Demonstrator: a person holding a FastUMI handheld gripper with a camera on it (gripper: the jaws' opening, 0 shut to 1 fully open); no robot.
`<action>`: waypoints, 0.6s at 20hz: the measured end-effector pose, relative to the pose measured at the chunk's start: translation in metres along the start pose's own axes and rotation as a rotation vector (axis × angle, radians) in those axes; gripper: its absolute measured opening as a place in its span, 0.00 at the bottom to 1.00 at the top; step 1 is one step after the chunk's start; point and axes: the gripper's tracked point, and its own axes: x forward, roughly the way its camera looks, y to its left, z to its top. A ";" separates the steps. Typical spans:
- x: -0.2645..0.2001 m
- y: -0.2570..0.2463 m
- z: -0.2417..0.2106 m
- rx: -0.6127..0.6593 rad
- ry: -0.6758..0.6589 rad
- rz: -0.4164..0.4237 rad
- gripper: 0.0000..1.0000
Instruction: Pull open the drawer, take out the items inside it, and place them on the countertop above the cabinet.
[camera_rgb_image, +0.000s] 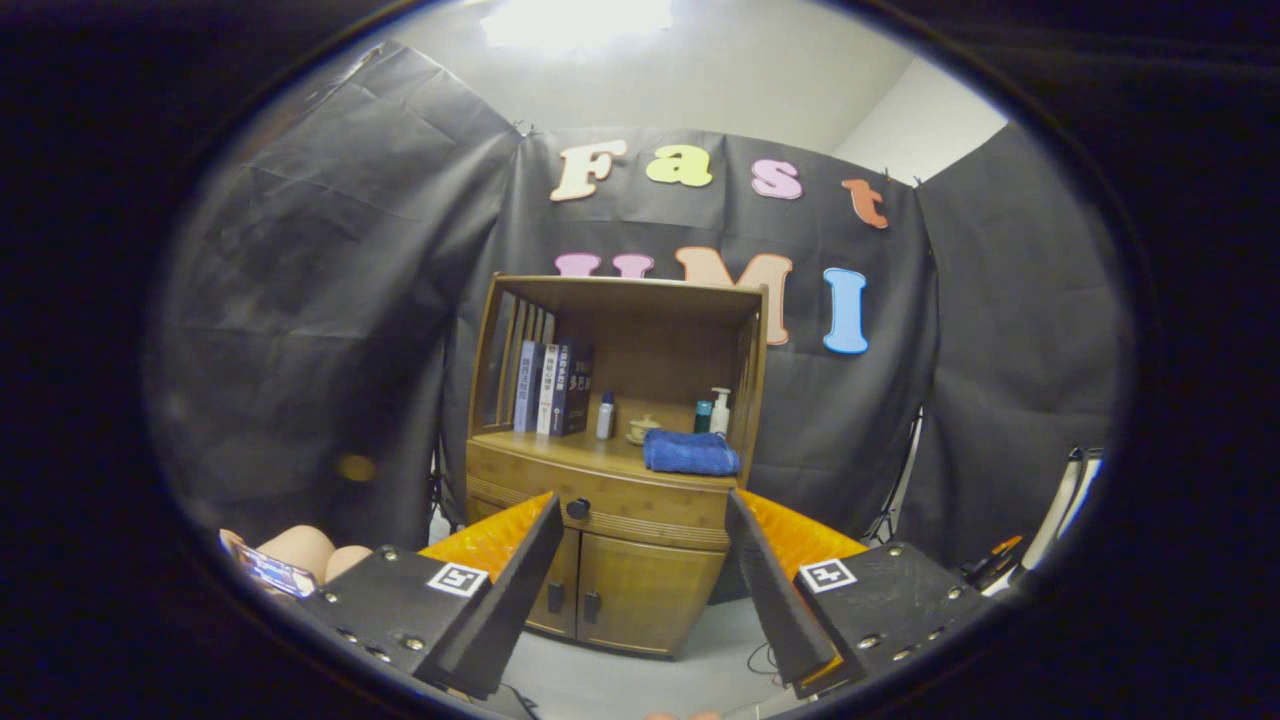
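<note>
Claw (645, 560) hangs wide open, holding nothing, fingers spread either side of the wooden cabinet (612, 470), which stands well beyond them against the booth wall.

Drawer (600, 495) sits shut, as far as I can judge, under the bench (560, 447) with its dark round knob (578, 508) left of centre. Two lower doors (610, 595) beneath it, each with a small dark handle. What is inside the drawer is hidden.

On the bench: folded blue towel (692, 452) at the front right, a row of books (550, 388) at the back left, a small white bottle (605, 416), a small cup or bowl (643, 429), a teal bottle and a pump bottle (720, 410) behind the towel.

I read the task as not started; the approach to the knob comes first.

Risks from here:
- Knob is small. If I close off-centre, the fingers slip off it and the drawer stays put.
- Door handles lie just below the drawer; coming in low, I could catch one instead.
- Pulling at an angle may jam the drawer or drag the cabinet forward.
- Free bench space is at the front left; setting items down near the towel or bottles could knock them over.
</note>
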 end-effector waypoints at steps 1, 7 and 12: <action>0.000 -0.001 -0.001 0.005 0.004 -0.001 0.98; 0.002 -0.005 -0.008 0.022 0.027 -0.012 0.98; 0.002 -0.005 -0.011 0.009 0.032 -0.012 0.98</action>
